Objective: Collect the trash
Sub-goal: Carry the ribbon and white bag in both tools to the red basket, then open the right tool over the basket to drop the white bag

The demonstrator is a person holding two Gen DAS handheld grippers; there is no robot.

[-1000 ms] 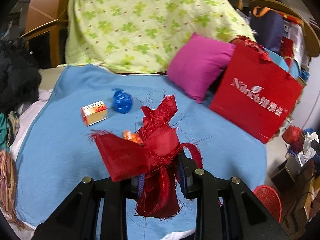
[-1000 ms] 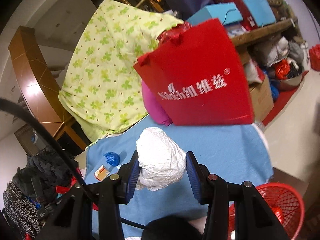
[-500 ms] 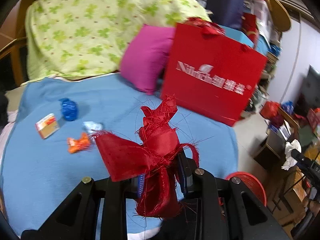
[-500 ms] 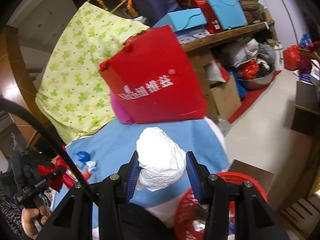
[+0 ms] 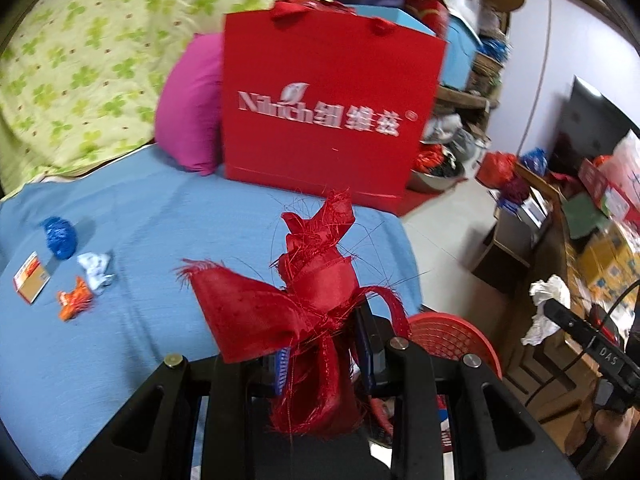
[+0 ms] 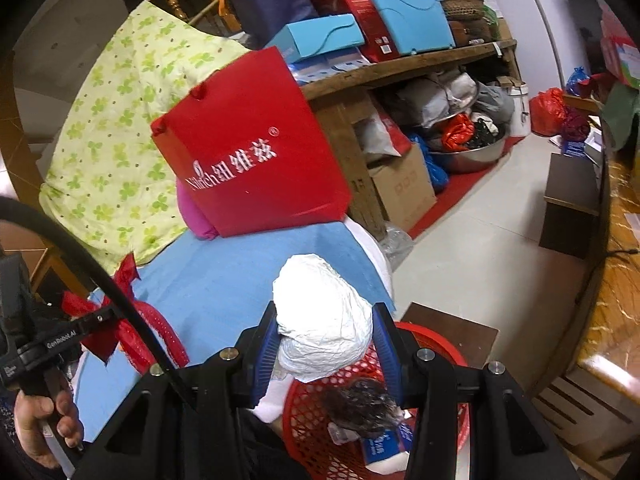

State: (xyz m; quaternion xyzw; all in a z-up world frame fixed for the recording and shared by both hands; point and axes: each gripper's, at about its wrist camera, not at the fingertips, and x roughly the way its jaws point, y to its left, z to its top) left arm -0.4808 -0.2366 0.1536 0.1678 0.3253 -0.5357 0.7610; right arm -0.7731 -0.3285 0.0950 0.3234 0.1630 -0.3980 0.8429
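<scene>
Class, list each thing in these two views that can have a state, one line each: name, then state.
Left tongs: shut on red ribbon.
Right tongs: shut on paper wad, above basket.
Basket: on floor, trash inside.
Red bag: upright on bed.
Blue wad: loose on blue sheet.
Orange wrapper: loose, uncollected.

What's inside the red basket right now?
In the red basket: a dark crumpled clump and a blue-printed packet. The right gripper and its white paper wad cover the rest.

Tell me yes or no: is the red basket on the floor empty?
No. The right wrist view shows the red basket under the white paper wad already holding a dark clump and a blue-printed packet.
</scene>
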